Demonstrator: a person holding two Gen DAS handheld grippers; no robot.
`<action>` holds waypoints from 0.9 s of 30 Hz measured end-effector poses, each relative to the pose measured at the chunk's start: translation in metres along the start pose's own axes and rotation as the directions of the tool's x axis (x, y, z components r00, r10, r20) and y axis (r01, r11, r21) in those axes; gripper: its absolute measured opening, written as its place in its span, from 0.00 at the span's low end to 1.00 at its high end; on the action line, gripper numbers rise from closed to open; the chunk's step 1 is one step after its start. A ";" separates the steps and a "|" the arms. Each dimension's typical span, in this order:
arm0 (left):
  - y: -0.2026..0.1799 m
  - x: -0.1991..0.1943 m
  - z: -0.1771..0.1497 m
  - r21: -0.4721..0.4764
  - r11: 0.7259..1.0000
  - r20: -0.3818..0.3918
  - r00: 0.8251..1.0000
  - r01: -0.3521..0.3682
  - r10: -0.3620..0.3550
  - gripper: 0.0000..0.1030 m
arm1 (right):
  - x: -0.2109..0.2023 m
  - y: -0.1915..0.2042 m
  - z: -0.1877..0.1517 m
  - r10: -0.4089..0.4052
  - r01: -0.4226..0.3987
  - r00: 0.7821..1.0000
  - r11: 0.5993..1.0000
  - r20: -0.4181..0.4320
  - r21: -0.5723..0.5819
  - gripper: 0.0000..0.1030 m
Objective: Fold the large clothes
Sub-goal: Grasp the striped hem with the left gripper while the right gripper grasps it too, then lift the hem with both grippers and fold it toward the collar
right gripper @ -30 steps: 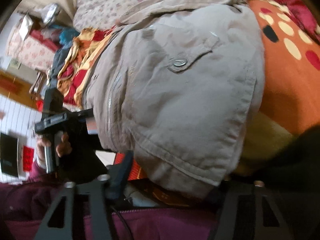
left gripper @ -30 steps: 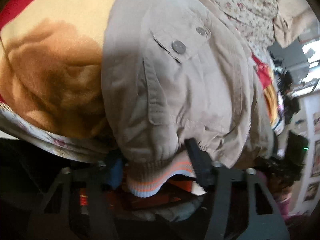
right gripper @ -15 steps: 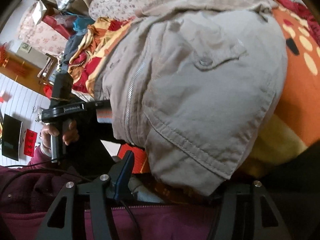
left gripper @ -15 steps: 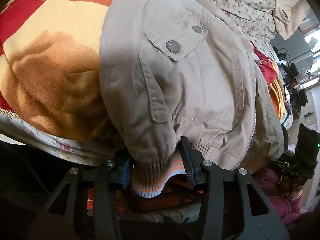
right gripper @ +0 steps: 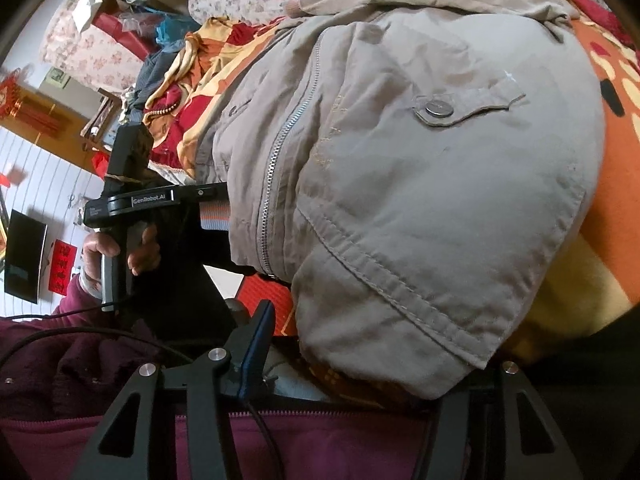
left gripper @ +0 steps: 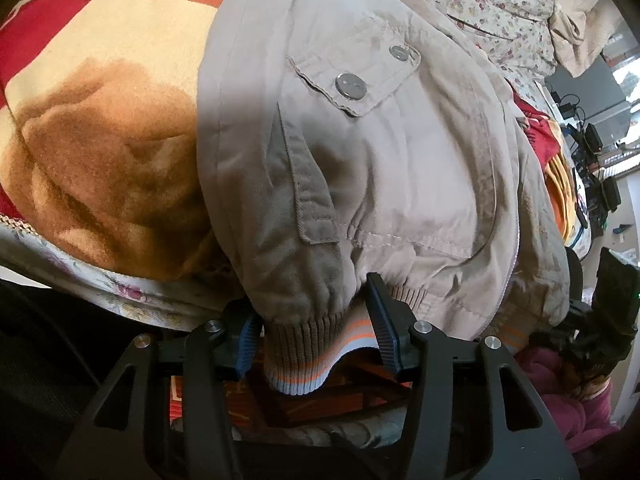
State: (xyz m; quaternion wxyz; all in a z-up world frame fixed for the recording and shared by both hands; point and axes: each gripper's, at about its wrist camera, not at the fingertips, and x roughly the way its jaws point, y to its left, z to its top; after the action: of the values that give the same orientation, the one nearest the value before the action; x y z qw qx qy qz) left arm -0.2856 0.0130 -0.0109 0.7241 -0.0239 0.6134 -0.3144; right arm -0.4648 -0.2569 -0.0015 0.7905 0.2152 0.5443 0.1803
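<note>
A beige jacket (left gripper: 380, 152) with snap pockets and a zip lies on the bed, its hem hanging over the near edge. My left gripper (left gripper: 312, 332) is shut on the jacket's ribbed hem (left gripper: 304, 356), which has orange and white stripes. In the right wrist view the jacket (right gripper: 420, 180) fills the middle. My right gripper (right gripper: 372, 364) stands wide open around the jacket's lower corner; its left finger (right gripper: 256, 344) shows, its right finger is hidden under the cloth. The left gripper (right gripper: 160, 200) shows there too, in the person's hand.
An orange, red and cream blanket (left gripper: 100, 120) covers the bed under the jacket. A floral sheet (left gripper: 500, 12) lies behind. Mixed clothes (right gripper: 192, 76) are heaped at the far side. The person's maroon sleeve (right gripper: 80, 360) is close to the right gripper.
The left gripper's jaws have closed in on the ribbed hem from wide apart. The right gripper has moved closer to the jacket's corner and stays open.
</note>
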 end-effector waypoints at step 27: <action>-0.045 -0.131 0.069 0.092 0.988 0.304 0.942 0.122 -0.144 0.10 | -0.123 -0.007 0.068 0.137 -0.153 0.887 0.988 0.441 0.001 0.17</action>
State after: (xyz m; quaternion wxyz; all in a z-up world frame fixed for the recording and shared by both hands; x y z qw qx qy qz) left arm -0.2486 0.0161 0.1395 0.7888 -0.0885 0.4776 -0.3767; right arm -0.4430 -0.3360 0.1121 0.8733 0.3041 0.3375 0.1759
